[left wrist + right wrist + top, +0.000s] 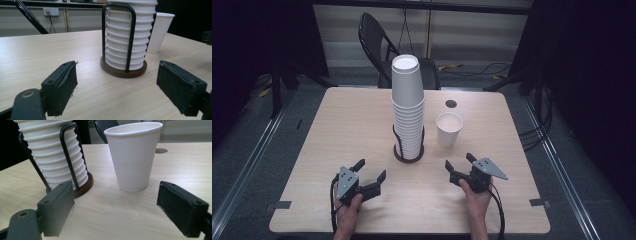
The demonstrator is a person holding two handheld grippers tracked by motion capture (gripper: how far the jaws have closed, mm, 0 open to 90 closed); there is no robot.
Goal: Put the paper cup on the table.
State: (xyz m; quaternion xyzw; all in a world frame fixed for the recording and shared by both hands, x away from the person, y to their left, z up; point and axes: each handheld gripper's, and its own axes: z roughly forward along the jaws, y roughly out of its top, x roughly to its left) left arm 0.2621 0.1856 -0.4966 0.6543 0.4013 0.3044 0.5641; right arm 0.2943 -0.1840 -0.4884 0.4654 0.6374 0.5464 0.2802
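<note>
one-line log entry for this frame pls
left gripper: open, idle | right gripper: open, facing single white paper cup | tall white cup stack in holder | nothing held

No legible txt, labels or nos. on anything here.

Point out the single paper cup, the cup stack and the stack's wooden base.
single paper cup (133,160), right gripper view, middle of its side wall
cup stack (408,117), high view, ribbed rims mid-stack
wooden base (123,72), left gripper view, front edge
</note>
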